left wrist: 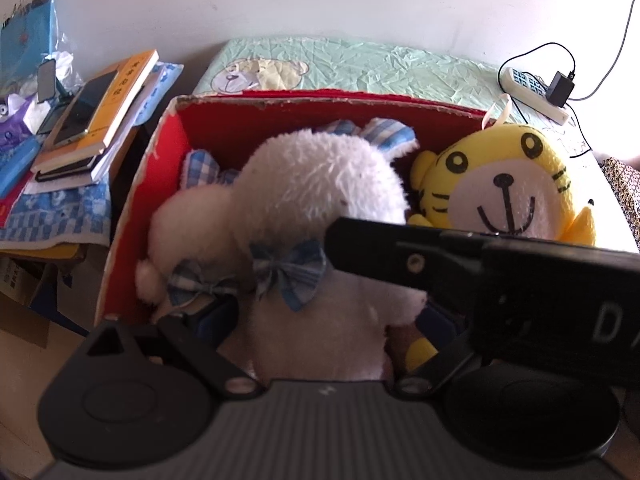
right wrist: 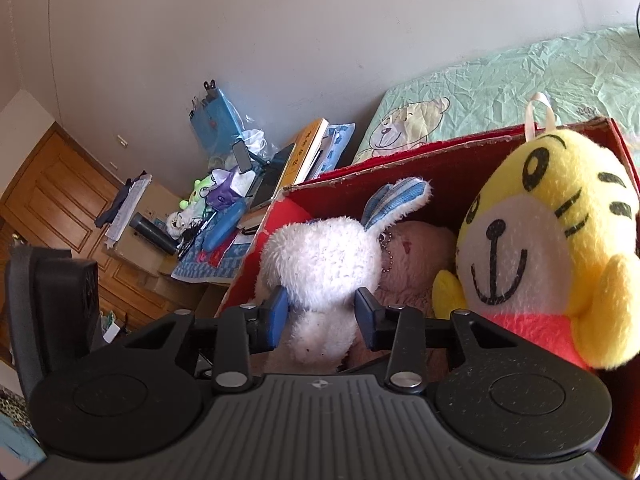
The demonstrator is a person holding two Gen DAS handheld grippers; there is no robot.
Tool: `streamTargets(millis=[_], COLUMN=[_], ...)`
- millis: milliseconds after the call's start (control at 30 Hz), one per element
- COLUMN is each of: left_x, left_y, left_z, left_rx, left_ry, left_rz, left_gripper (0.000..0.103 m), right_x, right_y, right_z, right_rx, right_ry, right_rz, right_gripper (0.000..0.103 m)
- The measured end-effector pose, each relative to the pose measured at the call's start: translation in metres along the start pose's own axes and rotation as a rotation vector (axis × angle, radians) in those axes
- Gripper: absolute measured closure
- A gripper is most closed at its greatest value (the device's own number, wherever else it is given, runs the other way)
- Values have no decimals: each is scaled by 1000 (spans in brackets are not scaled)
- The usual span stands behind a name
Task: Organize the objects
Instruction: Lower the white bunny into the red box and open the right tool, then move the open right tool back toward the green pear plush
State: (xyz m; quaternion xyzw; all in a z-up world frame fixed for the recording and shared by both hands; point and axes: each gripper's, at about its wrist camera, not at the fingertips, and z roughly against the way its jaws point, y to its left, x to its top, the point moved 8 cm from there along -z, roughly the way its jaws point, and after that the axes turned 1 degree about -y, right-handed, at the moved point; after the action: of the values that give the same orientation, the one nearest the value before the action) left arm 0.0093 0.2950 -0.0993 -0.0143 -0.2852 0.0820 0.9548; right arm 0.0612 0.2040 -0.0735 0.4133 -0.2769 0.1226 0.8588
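A red cardboard box (left wrist: 224, 120) holds soft toys. A white plush rabbit (left wrist: 316, 184) with blue checked ears and bows lies in it, beside a yellow tiger plush (left wrist: 508, 184). My left gripper (left wrist: 324, 320) has its blue pads on either side of a pale pink plush body (left wrist: 332, 328) at the box's near side. The right gripper's black body (left wrist: 500, 280) crosses this view. In the right wrist view, my right gripper (right wrist: 322, 312) is shut on the white rabbit (right wrist: 324, 264), blue fingers (right wrist: 278, 312) pressing its neck. The tiger (right wrist: 536, 248) sits at right, a pink plush (right wrist: 416, 256) behind.
The box (right wrist: 400, 168) stands in front of a bed with a green bear-print sheet (left wrist: 340, 64). A cluttered side table with books and phones (left wrist: 92, 120) stands left of the box. A power strip with a charger (left wrist: 536, 92) lies at the far right. A wooden door (right wrist: 60, 208) is far left.
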Motion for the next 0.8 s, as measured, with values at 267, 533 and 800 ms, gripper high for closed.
streamTargets(millis=[267,533,800], left_x=[-4,-8,-6], left_y=[5,8,4], left_z=[11,24,35], left_rx=[-11,-25,22], left_ry=[-14,-33,-43], left_rz=[2,-10,-43], left_gripper=[8,8,8], right_x=[-7,-15,-14], right_y=[-1,0,-8], right_z=[18,36,51], right_rx=[-62,-155,-232], right_ry=[-57,-119,-152], right_rz=[-19,13,13], right_gripper=[61,61,56])
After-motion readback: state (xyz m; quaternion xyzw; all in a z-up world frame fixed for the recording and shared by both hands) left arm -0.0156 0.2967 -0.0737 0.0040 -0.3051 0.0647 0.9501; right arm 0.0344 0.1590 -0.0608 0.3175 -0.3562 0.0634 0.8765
